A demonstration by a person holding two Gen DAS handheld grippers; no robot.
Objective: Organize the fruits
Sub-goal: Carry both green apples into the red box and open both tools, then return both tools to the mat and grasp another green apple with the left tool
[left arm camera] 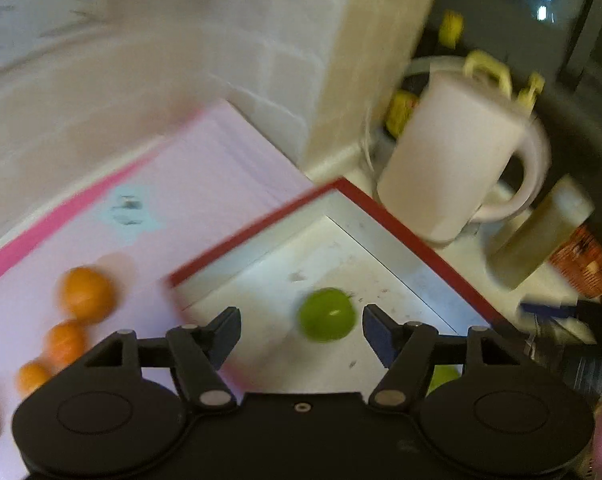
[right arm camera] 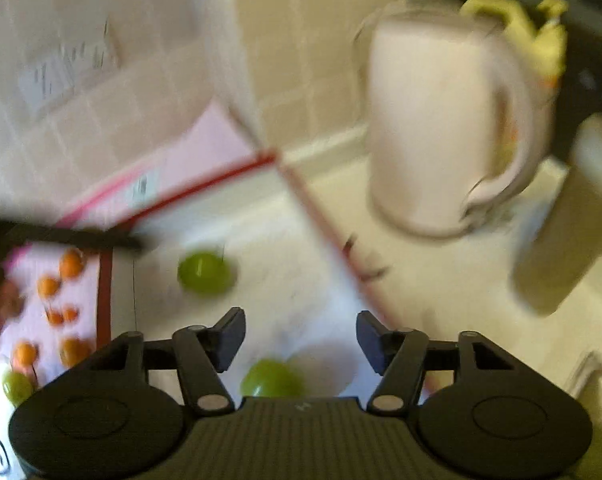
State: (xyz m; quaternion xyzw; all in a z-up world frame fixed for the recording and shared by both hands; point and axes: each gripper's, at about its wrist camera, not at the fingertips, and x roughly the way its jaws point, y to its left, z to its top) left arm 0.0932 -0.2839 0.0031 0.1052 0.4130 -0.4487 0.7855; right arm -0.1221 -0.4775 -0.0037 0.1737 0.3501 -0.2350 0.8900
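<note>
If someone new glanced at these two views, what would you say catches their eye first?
Probably the green fruit lying in the red-rimmed white tray, just ahead of the open left claw. Next, the oranges clustered on the pink board to the tray's left. Behind the tray stands a white kettle.

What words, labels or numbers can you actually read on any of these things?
None can be read.
Pale blue sticker on the flat pink tray: dark marks, too blurred.
White paper notice on the tiled wall: lines of print, too blurred.
Small mark on the right gripper's ribbed black body: too small to tell.
Orange patterned packet beside the white plastic kettle: no legible print.
</note>
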